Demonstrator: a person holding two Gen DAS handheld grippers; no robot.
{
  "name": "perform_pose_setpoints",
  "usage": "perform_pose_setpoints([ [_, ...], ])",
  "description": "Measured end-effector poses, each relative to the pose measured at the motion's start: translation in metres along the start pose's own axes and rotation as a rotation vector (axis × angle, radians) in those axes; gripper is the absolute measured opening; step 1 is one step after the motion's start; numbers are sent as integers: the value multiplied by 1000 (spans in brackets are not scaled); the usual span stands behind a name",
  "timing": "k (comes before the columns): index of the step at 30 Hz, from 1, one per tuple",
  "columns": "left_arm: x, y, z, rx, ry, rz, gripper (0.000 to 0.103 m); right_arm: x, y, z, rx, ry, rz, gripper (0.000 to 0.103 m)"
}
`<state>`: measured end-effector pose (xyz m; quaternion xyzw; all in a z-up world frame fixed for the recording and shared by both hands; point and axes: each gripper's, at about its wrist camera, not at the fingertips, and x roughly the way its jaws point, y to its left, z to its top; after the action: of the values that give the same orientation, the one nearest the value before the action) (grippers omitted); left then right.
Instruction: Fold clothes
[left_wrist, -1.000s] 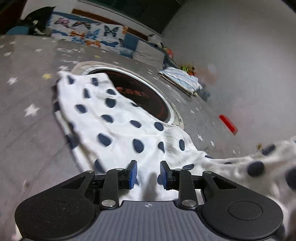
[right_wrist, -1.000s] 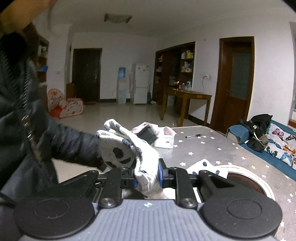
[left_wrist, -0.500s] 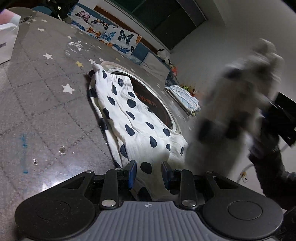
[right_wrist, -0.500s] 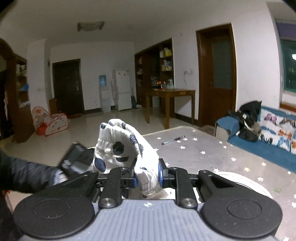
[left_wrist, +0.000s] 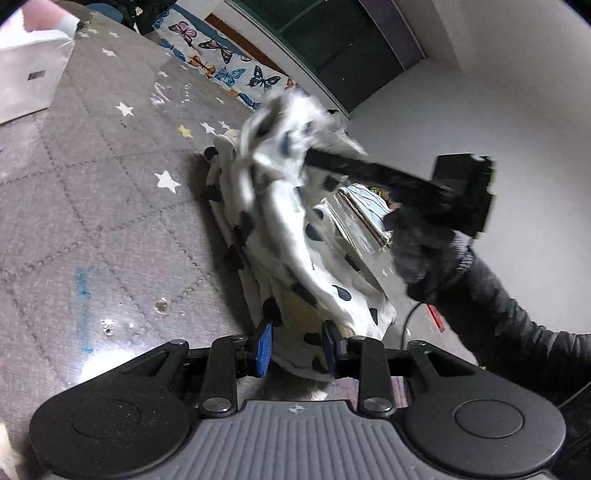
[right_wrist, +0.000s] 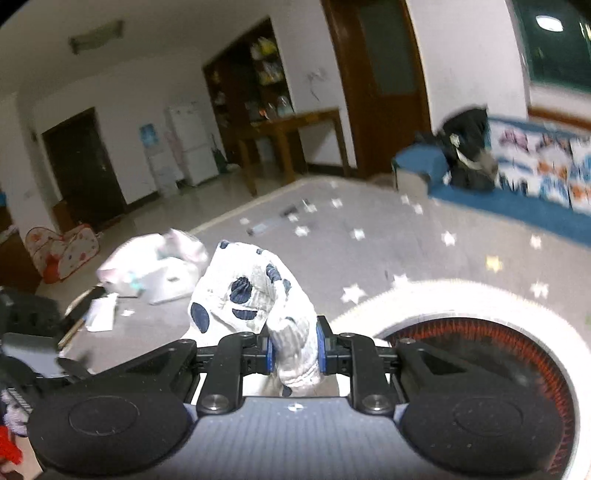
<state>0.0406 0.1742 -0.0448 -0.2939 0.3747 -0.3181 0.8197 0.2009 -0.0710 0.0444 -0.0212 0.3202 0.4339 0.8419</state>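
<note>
A white garment with dark blue dots (left_wrist: 317, 258) lies bunched on the grey star-patterned table cover (left_wrist: 110, 221). My left gripper (left_wrist: 297, 347) sits at its near edge, with fabric running between the blue pads and the jaws closed on it. My right gripper (right_wrist: 293, 354) is shut on a bunched end of the same garment (right_wrist: 251, 291), held above the table. In the left wrist view that lifted end (left_wrist: 280, 122) is blurred, hanging from the black right gripper (left_wrist: 308, 157), which a person's dark-sleeved arm (left_wrist: 498, 306) holds.
A round red-and-black disc with a white rim (right_wrist: 480, 350) is set in the table under the garment. A white bag with pink cloth (right_wrist: 155, 266) lies at the table's far corner. A blue sofa with a butterfly cover (right_wrist: 535, 184) stands beyond.
My right gripper has swung the held end up and over the rest of the garment, toward the far side of the table. The left gripper kept its place at the near edge.
</note>
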Motion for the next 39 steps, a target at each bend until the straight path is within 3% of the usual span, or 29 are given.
perform_pose_setpoints([
  [6,-2,-6,-3,1,2,11,32,22,-26,-5,110,24,-23,29],
  [8,-3,-8,-6,7,3,15,32,24,-29,-3,120,21,-30,44],
  [10,-4,-9,-9,13,3,19,32,22,-30,-2,123,21,-41,44],
  [12,-5,-9,-11,18,3,23,32,19,-31,0,132,14,-64,54],
  [14,-7,-10,-13,26,5,33,32,15,-34,1,148,1,-106,56],
  [19,-19,-16,-8,66,-17,71,35,-1,-35,6,148,-31,-186,56],
  [26,-41,-35,7,132,-99,121,37,-14,-4,3,61,-20,-107,50],
  [32,-23,-58,43,184,-156,108,37,1,1,-3,50,24,-84,41],
  [34,-10,-59,56,172,-159,98,37,6,-1,-6,63,37,-76,35],
  [39,35,-46,91,93,-126,101,37,12,-4,-10,61,52,-80,34],
])
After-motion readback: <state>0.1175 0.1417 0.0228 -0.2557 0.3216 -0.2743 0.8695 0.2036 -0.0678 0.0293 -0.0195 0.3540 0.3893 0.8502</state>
